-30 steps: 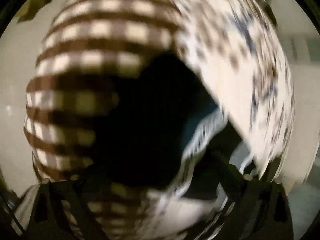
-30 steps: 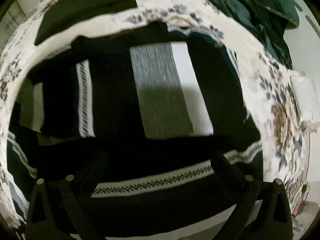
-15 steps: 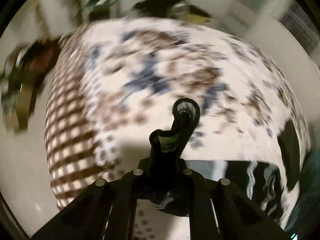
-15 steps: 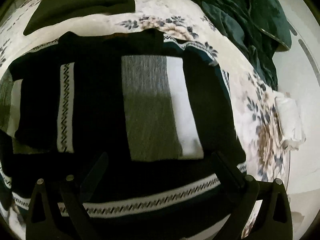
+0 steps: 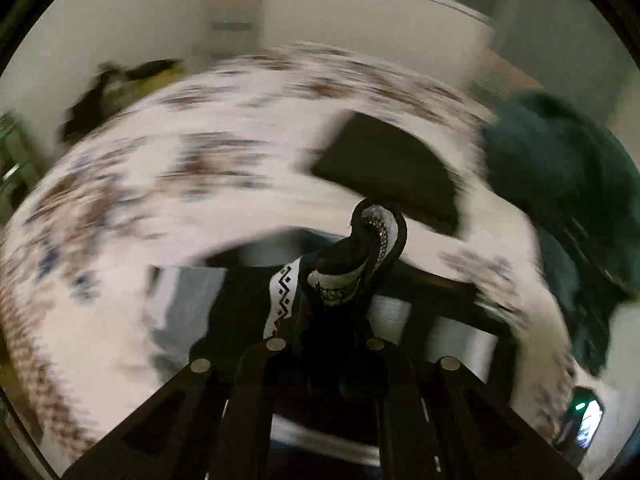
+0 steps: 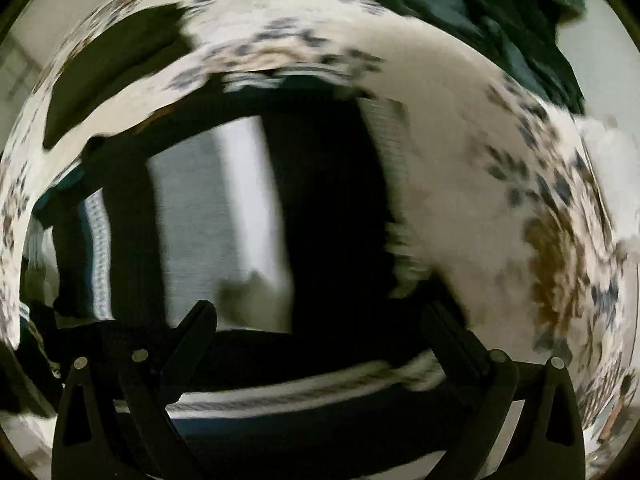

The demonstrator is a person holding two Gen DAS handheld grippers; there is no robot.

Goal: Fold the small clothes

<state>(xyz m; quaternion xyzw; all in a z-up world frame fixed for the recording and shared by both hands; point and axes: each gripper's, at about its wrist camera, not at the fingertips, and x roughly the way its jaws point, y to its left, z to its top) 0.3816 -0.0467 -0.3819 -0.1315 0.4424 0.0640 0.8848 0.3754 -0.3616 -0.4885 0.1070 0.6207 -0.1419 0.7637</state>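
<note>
A black knit sweater [image 6: 328,216] with grey, white and zigzag-patterned bands lies spread on a floral bedspread [image 6: 472,184]. My left gripper [image 5: 332,308] is shut on a bunched fold of the sweater [image 5: 372,240], held up above the bed. My right gripper [image 6: 320,320] is open, its fingers [image 6: 192,332] spread just over the sweater's lower part. Both views are motion-blurred.
A folded dark garment [image 5: 392,168] lies on the bed beyond the sweater; it also shows in the right wrist view [image 6: 116,68]. A dark green blanket [image 5: 560,184] is heaped at the bed's right side. A checked cloth edge [image 5: 24,360] hangs at the left.
The left gripper closed on a fold of the sweater and swung right with it. The right gripper shifted right over the sweater and stayed open.
</note>
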